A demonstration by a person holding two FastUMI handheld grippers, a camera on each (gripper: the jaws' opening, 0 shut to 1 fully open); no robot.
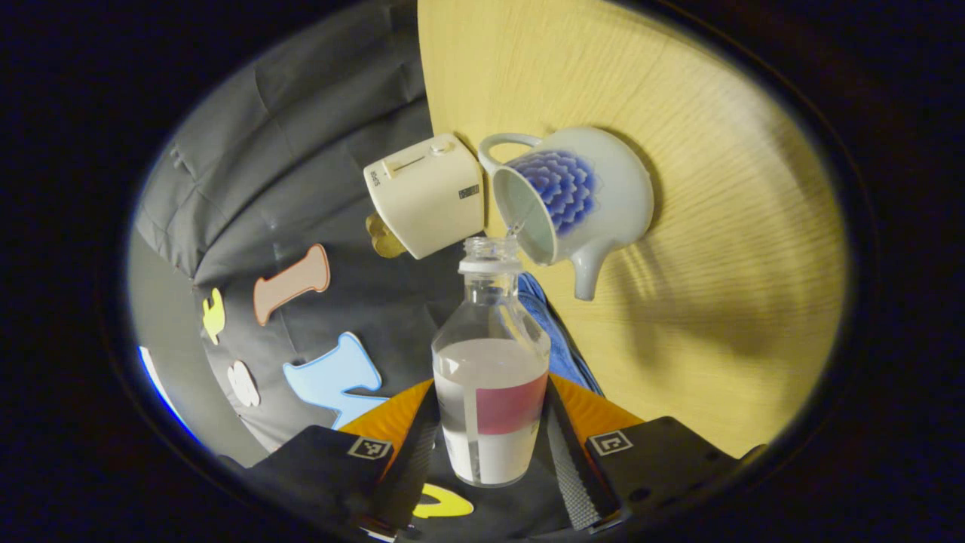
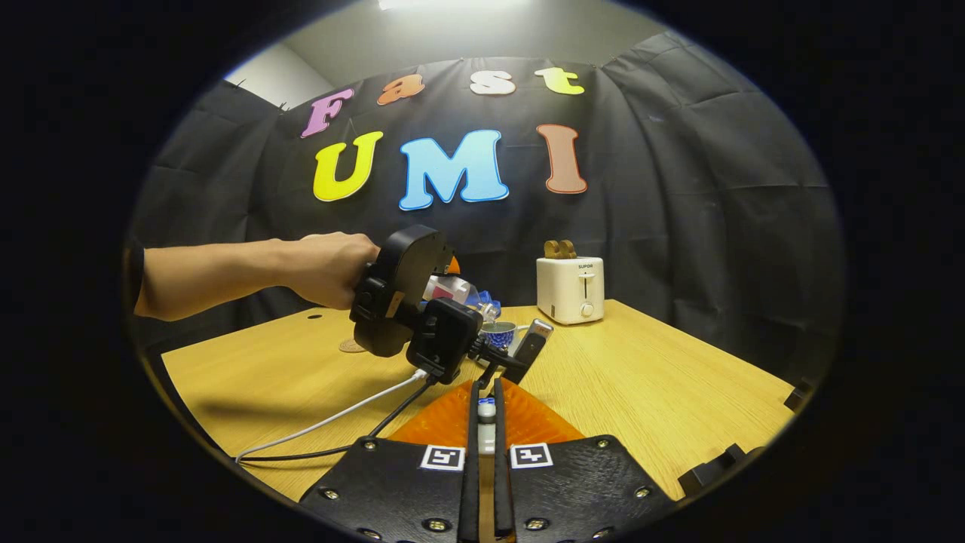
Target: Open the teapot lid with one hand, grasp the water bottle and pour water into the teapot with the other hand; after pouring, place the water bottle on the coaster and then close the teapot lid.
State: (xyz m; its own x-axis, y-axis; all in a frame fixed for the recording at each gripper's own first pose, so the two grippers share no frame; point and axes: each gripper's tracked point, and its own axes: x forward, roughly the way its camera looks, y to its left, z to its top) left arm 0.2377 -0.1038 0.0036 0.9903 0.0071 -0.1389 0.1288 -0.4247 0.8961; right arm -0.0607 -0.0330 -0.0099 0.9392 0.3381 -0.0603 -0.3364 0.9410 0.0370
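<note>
toaster (image 2: 571,289) crowds teapot's (image 1: 577,197) far side | table (image 2: 663,385) right open

- water bottle (image 1: 490,377): clear glass, cap off, about half full, red label band, tipped with its mouth at the teapot rim
- teapot (image 1: 577,197): white, blue petal pattern, lid off, opening exposed, standing on the wooden table

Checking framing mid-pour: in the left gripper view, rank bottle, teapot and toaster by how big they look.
1. Water bottle, largest, though nearest the camera.
2. Teapot.
3. Toaster; close to the teapot, so that order is unsure.
</note>
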